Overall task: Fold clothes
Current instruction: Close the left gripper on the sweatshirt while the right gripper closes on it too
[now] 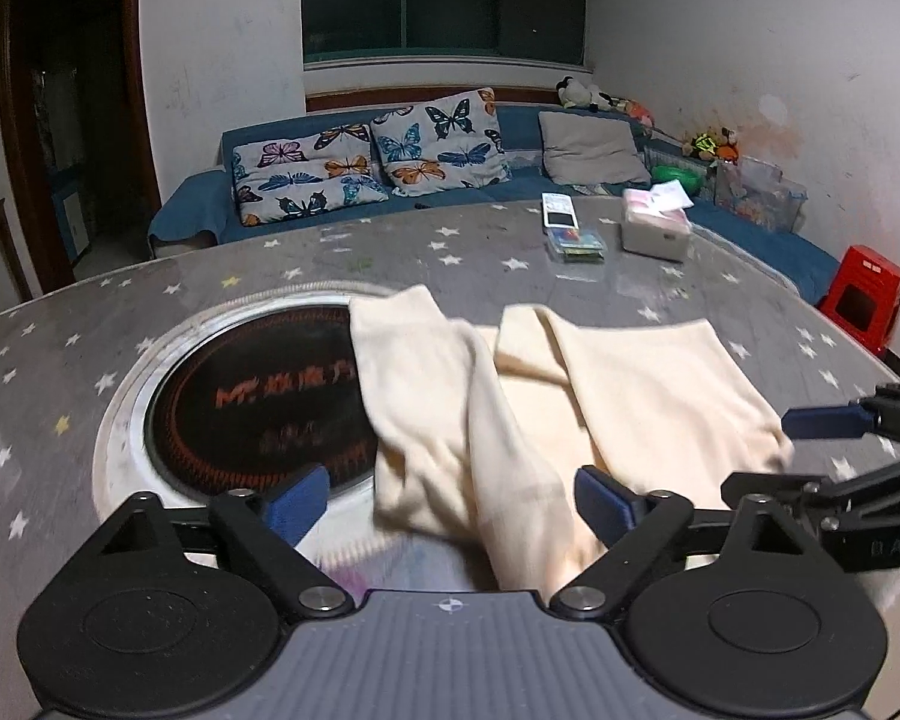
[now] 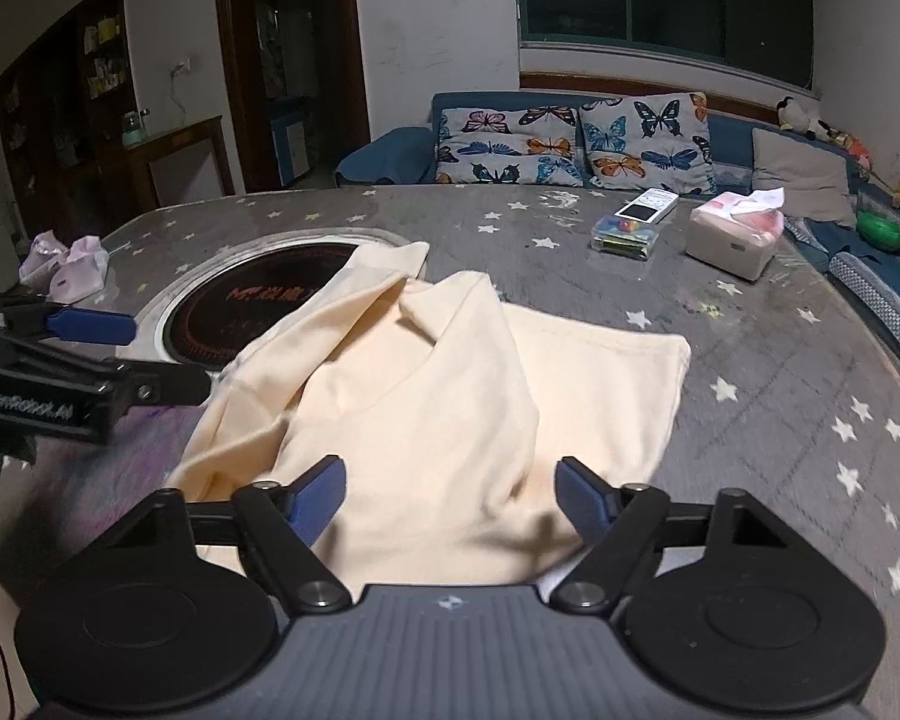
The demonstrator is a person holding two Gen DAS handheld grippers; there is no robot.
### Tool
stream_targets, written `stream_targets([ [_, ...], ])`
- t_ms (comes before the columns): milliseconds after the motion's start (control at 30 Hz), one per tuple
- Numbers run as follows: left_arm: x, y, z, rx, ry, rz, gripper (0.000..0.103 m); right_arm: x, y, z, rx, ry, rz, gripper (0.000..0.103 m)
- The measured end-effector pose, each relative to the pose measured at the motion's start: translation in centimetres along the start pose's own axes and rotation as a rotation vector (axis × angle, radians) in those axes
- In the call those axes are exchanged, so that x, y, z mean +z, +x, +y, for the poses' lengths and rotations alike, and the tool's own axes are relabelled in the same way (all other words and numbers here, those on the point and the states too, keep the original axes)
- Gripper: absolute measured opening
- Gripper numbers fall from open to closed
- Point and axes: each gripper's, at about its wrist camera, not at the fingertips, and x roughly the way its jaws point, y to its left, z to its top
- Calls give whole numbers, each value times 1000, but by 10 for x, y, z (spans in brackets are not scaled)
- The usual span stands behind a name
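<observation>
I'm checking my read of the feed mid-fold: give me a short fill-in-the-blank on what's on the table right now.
1. The garment being folded is ____ in colour.
2. Its far left part lies over a round black ____ set into the table.
3. The cushions on the sofa are printed with ____.
4. Both the left tongs and the right tongs stand ____, pressing no cloth.

Missing words: cream; cooktop; butterflies; open

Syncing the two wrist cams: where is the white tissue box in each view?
Left wrist: tissue box sits upper right of centre, on the far side of the star-print table, right of the small clear case.
Right wrist: tissue box sits upper right, near the table's far edge, again right of the clear case.
Shared landmark: the butterfly cushions on the blue sofa behind the table.
</observation>
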Motion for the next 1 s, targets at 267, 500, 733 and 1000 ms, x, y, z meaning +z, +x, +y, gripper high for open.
stream_targets([
  [267, 37, 62, 0, -19, 21, 58, 87, 42, 45, -20, 31, 34, 18, 70],
  [500, 43, 101, 0, -10, 53, 127, 69, 67, 94, -30, 32, 47, 56, 68],
  [733, 37, 116, 6, -32, 49, 174, 32, 71, 133, -34, 35, 63, 108, 49],
  [1000, 38, 105, 12, -23, 11, 134, 9, 72, 123, -32, 28, 47, 77, 7],
])
